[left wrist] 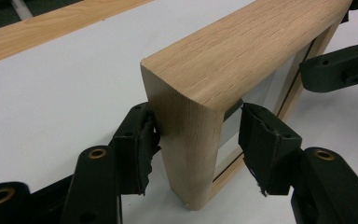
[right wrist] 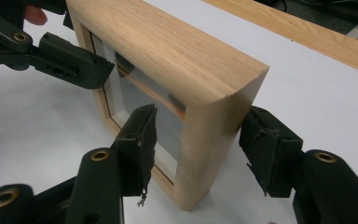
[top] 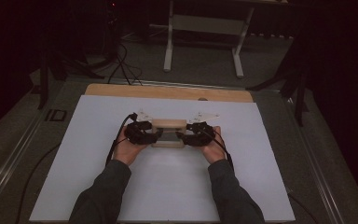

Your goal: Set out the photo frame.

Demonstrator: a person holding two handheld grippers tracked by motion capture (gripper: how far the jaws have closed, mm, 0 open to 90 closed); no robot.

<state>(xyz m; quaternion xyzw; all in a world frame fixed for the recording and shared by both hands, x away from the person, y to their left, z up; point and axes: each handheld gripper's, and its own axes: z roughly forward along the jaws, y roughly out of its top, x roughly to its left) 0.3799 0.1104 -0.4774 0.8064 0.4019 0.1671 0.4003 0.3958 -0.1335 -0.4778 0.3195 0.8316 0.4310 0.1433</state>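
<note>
Wooden picture frame (top: 168,133) stands upright on edge on the white surface (top: 98,140), roughly mid-board, between the two grippers. Thick oak-coloured moulding with rounded outer edge, glass pane set back inside.

Left gripper (top: 155,135) is at the frame's left end. In the left gripper view its fingers (left wrist: 137,144) straddle the near vertical side of the frame (left wrist: 223,60): one pad touches the outer wood face, the other (left wrist: 263,144) sits on the glass side with a visible gap to the wood. So apart, around the corner post, not clamped.

Right gripper (top: 181,136) mirrors it at the right end. In the right gripper view, one finger (right wrist: 140,140) is on the glass side, in front of the pane and clear of the frame (right wrist: 168,46) wood; the other (right wrist: 268,144) sits just beside or barely touching the outer face. Apart as well, no squeeze on the wood.

Each gripper view also catches the opposite gripper's finger at the far end of the frame.

Frame's bottom edge rests on the surface. Light wooden strip (top: 168,92) runs along the far edge of the white board. Both hands low, forearms in dark sleeves (top: 102,196) coming in from the bottom of the high view.
</note>
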